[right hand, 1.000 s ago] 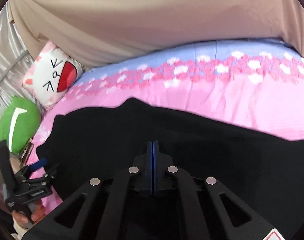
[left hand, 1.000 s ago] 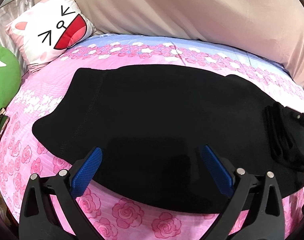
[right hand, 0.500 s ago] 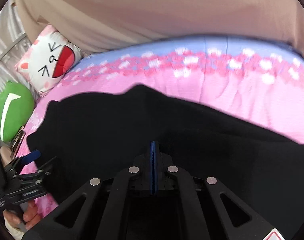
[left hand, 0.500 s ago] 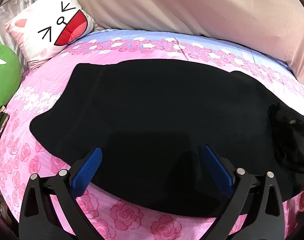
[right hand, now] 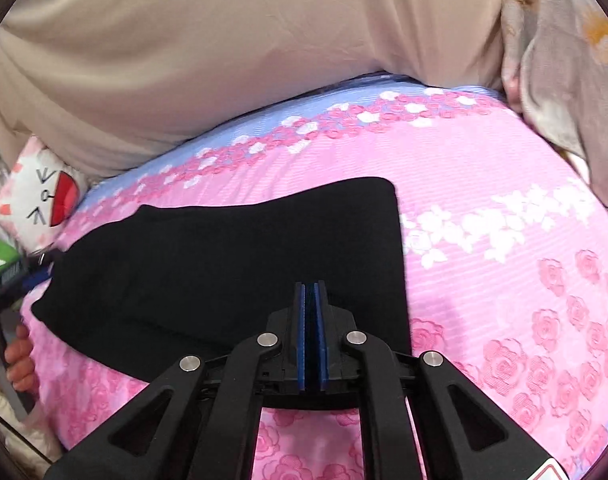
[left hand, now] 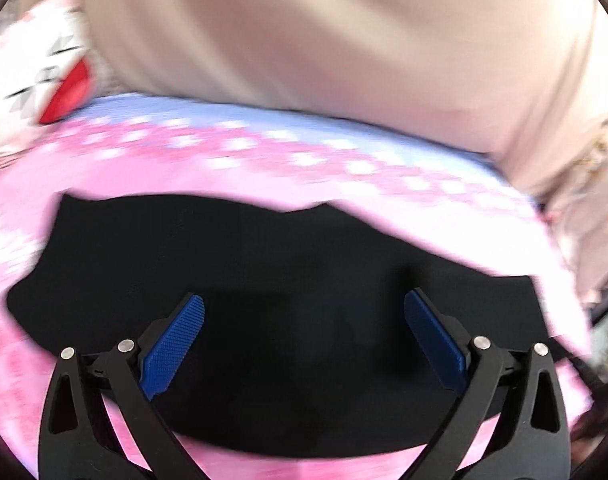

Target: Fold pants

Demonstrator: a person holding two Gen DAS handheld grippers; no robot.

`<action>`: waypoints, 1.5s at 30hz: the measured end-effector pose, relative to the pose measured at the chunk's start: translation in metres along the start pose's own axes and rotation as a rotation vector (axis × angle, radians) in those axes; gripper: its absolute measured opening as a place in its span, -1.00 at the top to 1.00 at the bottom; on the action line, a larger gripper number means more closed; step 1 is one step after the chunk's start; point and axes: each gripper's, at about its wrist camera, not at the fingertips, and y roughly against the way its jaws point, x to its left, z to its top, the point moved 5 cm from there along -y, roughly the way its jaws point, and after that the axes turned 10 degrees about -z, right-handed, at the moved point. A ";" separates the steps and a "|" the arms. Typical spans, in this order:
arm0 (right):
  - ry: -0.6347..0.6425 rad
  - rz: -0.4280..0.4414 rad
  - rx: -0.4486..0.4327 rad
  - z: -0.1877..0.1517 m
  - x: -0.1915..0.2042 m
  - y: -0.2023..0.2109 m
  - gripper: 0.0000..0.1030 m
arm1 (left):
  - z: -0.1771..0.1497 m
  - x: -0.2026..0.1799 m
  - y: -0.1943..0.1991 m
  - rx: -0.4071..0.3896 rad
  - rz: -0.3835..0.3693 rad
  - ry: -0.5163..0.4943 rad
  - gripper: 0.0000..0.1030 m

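Note:
The black pants [right hand: 232, 264] lie flat on the pink rose bedsheet [right hand: 504, 280], folded into a shorter block with a straight right edge. They also show in the blurred left wrist view [left hand: 284, 300]. My left gripper [left hand: 304, 320] is open and empty, hovering over the pants' near edge. My right gripper [right hand: 312, 312] has its blue pads pressed together over the pants' near right corner; no cloth shows between them. The left gripper and the hand holding it show at the far left of the right wrist view [right hand: 8, 308].
A beige cover [right hand: 224, 60] rises behind the bed. A cat-face pillow [right hand: 44, 200] and a green cushion [right hand: 0, 256] lie at the left. A grey floral quilt [right hand: 564, 80] is bunched at the back right. Bare sheet spreads right of the pants.
The pants' right end has been carried over to the left, so the cloth is shorter. The right gripper now sits at the new right edge. The left view has swung and blurred.

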 end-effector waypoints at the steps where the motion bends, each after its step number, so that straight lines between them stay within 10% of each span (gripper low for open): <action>1: 0.007 0.008 0.012 -0.001 0.000 -0.006 0.85 | 0.004 -0.022 -0.015 0.034 -0.049 -0.011 -0.91; 7: -0.078 0.071 0.087 -0.016 -0.031 -0.026 1.00 | -0.024 -0.043 -0.115 0.199 0.220 -0.128 -0.91; 15: -0.014 0.017 0.012 -0.011 -0.018 -0.005 0.74 | -0.011 -0.010 -0.034 0.018 0.239 -0.060 -0.91; 24: 0.115 0.192 -0.032 -0.023 0.079 -0.003 0.47 | -0.044 0.208 0.097 -0.085 0.449 0.444 -0.91; 29: 0.172 0.220 0.020 -0.045 0.118 -0.019 0.33 | -0.072 0.266 0.101 -0.091 0.341 0.662 -0.90; 32: 0.227 0.157 0.017 -0.052 0.128 -0.022 0.25 | -0.060 0.261 0.090 -0.111 0.300 0.621 -0.63; 34: 0.237 0.149 -0.008 -0.053 0.131 -0.017 -0.02 | -0.052 0.261 0.081 -0.109 0.319 0.590 0.22; 37: 0.223 0.136 -0.017 -0.054 0.129 -0.016 -0.02 | -0.043 0.253 0.080 -0.126 0.332 0.583 0.71; 45: 0.057 0.258 -0.045 -0.041 0.099 -0.011 -0.02 | 0.022 0.100 0.112 -0.237 0.250 0.195 0.74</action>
